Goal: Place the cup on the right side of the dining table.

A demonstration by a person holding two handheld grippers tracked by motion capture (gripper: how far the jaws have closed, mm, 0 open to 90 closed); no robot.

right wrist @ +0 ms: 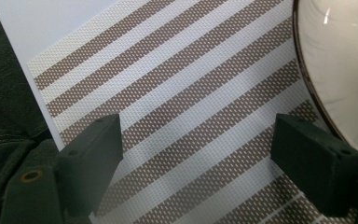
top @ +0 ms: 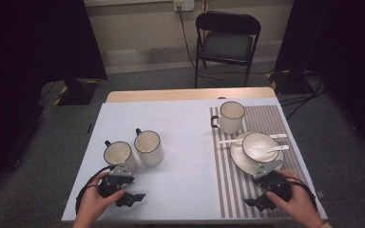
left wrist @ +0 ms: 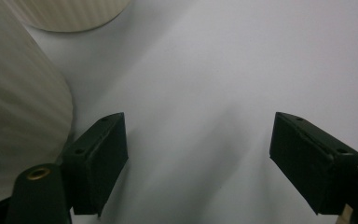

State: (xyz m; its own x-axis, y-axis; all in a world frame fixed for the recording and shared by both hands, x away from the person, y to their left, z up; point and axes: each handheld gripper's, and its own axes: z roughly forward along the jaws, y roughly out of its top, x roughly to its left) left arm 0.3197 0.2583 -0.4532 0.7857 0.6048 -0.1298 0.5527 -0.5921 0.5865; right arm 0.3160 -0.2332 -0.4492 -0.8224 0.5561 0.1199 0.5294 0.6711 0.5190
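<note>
Two cream enamel mugs with dark rims (top: 133,153) stand on the pale blue table (top: 180,156) in the high view, the nearer just beyond the left gripper (top: 123,186); the right gripper (top: 266,186) rests on the brown-striped placemat (top: 223,175) beside the white plate (top: 240,159) bearing a bowl and spoon. Left gripper view: jaws wide apart, empty, a ribbed cream mug wall (left wrist: 23,121) at the left jaw. Right gripper view: jaws wide, empty, over stripes, plate rim (right wrist: 317,98) beside.
</note>
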